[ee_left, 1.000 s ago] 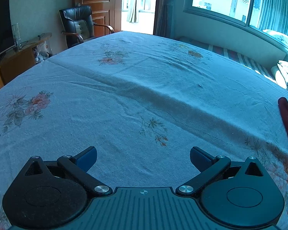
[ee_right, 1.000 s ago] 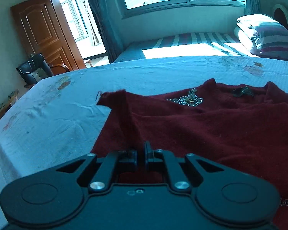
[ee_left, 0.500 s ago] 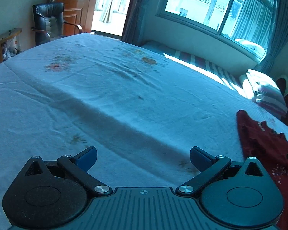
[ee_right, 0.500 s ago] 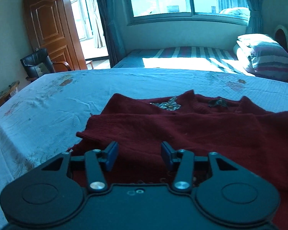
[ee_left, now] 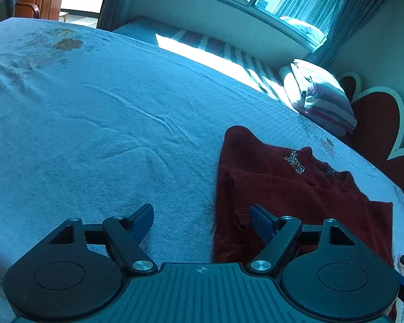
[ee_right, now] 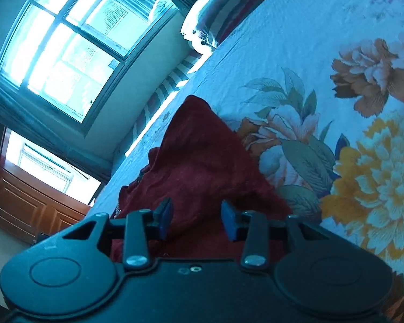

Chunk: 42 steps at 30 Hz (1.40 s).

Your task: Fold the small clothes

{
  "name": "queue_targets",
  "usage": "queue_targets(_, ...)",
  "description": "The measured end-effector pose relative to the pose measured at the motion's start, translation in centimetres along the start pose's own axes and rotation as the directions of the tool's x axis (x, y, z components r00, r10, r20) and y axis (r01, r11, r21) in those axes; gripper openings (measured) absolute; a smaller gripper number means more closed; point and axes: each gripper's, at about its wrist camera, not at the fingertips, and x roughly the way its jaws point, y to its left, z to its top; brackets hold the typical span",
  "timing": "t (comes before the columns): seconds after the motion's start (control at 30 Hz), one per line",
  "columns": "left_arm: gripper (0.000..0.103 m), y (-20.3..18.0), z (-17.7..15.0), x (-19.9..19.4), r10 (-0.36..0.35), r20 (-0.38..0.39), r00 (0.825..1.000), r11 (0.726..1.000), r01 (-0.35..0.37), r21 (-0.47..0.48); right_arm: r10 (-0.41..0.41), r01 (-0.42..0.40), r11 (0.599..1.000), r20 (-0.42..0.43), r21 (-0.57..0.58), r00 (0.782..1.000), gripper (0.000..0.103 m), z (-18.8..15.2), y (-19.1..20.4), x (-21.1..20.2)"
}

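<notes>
- Left gripper: jaws spread wide, holding nothing, low in the frame.
- Red sweater lies on the bedsheet, lower right.
- Right gripper: jaws apart above the sweater, seemingly not pinching it.

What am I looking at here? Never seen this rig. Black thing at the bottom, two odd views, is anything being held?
No robot arm: a person holds a two-finger gripper in each hand, each with a fisheye camera looking forward along its fingers. The black body at the bottom of each picture is that gripper.

Left wrist view: the left gripper is open above a pale blue bedsheet, at the edge of a dark red sweater lying on it. A striped pillow sits beyond.

Right wrist view, tilted sideways: the right gripper is open over the same sweater, with cloth between its blue fingers, unclamped. A floral cover lies beside it.

Nothing is held.
</notes>
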Motion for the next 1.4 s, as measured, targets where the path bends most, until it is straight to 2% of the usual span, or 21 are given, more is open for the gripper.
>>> queue_targets(0.07, 0.078, -1.1, 0.0, 0.5, 0.018, 0.006, 1.000, 0.999, -0.018, 0.037, 0.018, -0.015, 0.997, -0.035, 0.073, 0.999, 0.042, 0.4, -1.1, 1.3)
queue_targets(0.1, 0.078, -1.6, 0.1, 0.3, 0.031, 0.006, 1.000, 0.998, -0.031, 0.056, 0.003, 0.002, 0.995, -0.050, 0.096, 0.999, 0.038, 0.6, -1.4, 2.0)
queue_targets(0.17, 0.078, -2.4, 0.2, 0.3, 0.032, 0.004, 0.999, 0.997, -0.032, 0.073, -0.024, 0.024, 0.997, -0.007, 0.079, 1.000, 0.005, 1.0, -1.4, 2.3)
queue_targets(0.2, 0.078, -2.7, 0.2, 0.3, 0.039, 0.009, 0.999, 0.996, -0.040, 0.082, -0.050, 0.048, 0.996, 0.029, 0.077, 0.998, 0.002, 1.3, -1.6, 2.0)
queue_targets(0.27, 0.078, -3.5, 0.1, 0.4, 0.053, 0.014, 0.998, 0.993, -0.054, 0.109, -0.039, 0.028, 0.987, 0.063, 0.157, 0.997, 0.003, 2.1, -3.3, 1.6)
queue_targets(0.3, 0.078, -3.7, 0.2, 0.1, 0.064, 0.026, 0.998, 0.991, -0.066, 0.119, -0.010, 0.006, 0.987, 0.023, 0.162, 1.000, 0.009, 2.3, -3.7, 1.8)
queue_targets(0.33, 0.078, -3.9, 0.2, -0.2, 0.065, 0.045, 0.997, 0.990, -0.071, 0.126, 0.005, -0.002, 0.989, -0.017, 0.147, 1.000, 0.019, 2.5, -3.7, 1.9)
queue_targets(0.4, 0.078, -3.6, 0.7, -1.2, 0.071, 0.109, 0.991, 0.987, -0.086, 0.134, -0.003, 0.003, 1.000, 0.007, 0.016, 1.000, 0.027, 2.7, -2.5, 0.4)
queue_targets(0.5, 0.078, -3.7, 1.5, -1.2, 0.066, 0.118, 0.991, 0.985, -0.083, 0.149, -0.038, 0.049, 0.978, 0.059, -0.203, 0.998, 0.048, 4.5, 0.4, 0.2)
queue_targets(0.63, 0.078, -4.0, 2.3, -0.1, 0.073, 0.102, 0.992, 0.983, -0.089, 0.158, -0.088, 0.097, 0.912, 0.041, -0.400, 0.995, 0.041, 7.1, 3.6, 4.8)
queue_targets(0.8, 0.078, -4.5, 2.2, 1.1, 0.080, 0.081, 0.993, 0.974, -0.095, 0.205, -0.163, 0.139, 0.854, -0.004, -0.501, 0.987, 0.043, 7.7, 4.0, 8.8)
queue_targets(0.87, 0.078, -4.9, 2.2, 1.5, 0.081, 0.076, 0.994, 0.969, -0.096, 0.227, -0.147, 0.109, 0.852, -0.034, -0.513, 0.989, 0.029, 7.6, 3.9, 9.4)
queue_targets(0.9, 0.078, -5.0, 2.2, 1.6, 0.081, 0.074, 0.994, 0.968, -0.096, 0.233, -0.147, 0.105, 0.841, -0.037, -0.530, 0.989, 0.009, 7.6, 4.2, 9.6)
queue_targets(0.97, 0.078, -5.2, 2.1, 1.8, 0.081, 0.079, 0.994, 0.965, -0.098, 0.244, -0.173, 0.128, 0.827, -0.032, -0.547, 0.984, 0.009, 7.5, 4.2, 9.9)
queue_targets(1.07, 0.078, -5.6, 2.2, 2.3, 0.081, 0.070, 0.994, 0.962, -0.096, 0.257, -0.161, 0.142, 0.857, 0.004, -0.495, 0.987, 0.009, 8.1, 3.0, 8.7)
queue_targets(1.13, 0.078, -5.8, 2.3, 2.7, 0.085, 0.065, 0.994, 0.959, -0.099, 0.267, -0.205, 0.179, 0.864, -0.003, -0.470, 0.979, 0.025, 8.4, 1.8, 9.1)
queue_targets(1.2, 0.078, -6.1, 2.4, 1.9, 0.086, 0.108, 0.990, 0.956, -0.113, 0.269, -0.212, 0.209, 0.881, 0.041, -0.425, 0.976, 0.026, 9.2, 1.1, 8.6)
queue_targets(1.23, 0.078, -6.2, 2.4, 1.5, 0.084, 0.134, 0.987, 0.956, -0.118, 0.268, -0.212, 0.224, 0.883, 0.077, -0.413, 0.974, 0.013, 9.3, 1.2, 8.0)
queue_targets(1.27, 0.078, -6.2, 2.5, 0.9, 0.073, 0.163, 0.984, 0.957, -0.115, 0.266, -0.176, 0.200, 0.887, 0.095, -0.417, 0.980, 0.009, 9.4, 1.5, 7.2)
queue_targets(1.33, 0.078, -6.6, 2.6, 0.3, 0.043, 0.203, 0.978, 0.956, -0.100, 0.277, -0.113, 0.143, 0.868, 0.091, -0.476, 0.989, 0.009, 9.2, 2.8, 6.8)
queue_targets(1.4, 0.078, -7.1, 2.6, -0.1, -0.010, 0.217, 0.976, 0.948, -0.060, 0.312, -0.068, 0.077, 0.818, 0.037, -0.571, 0.997, 0.008, 8.7, 4.5, 7.8)
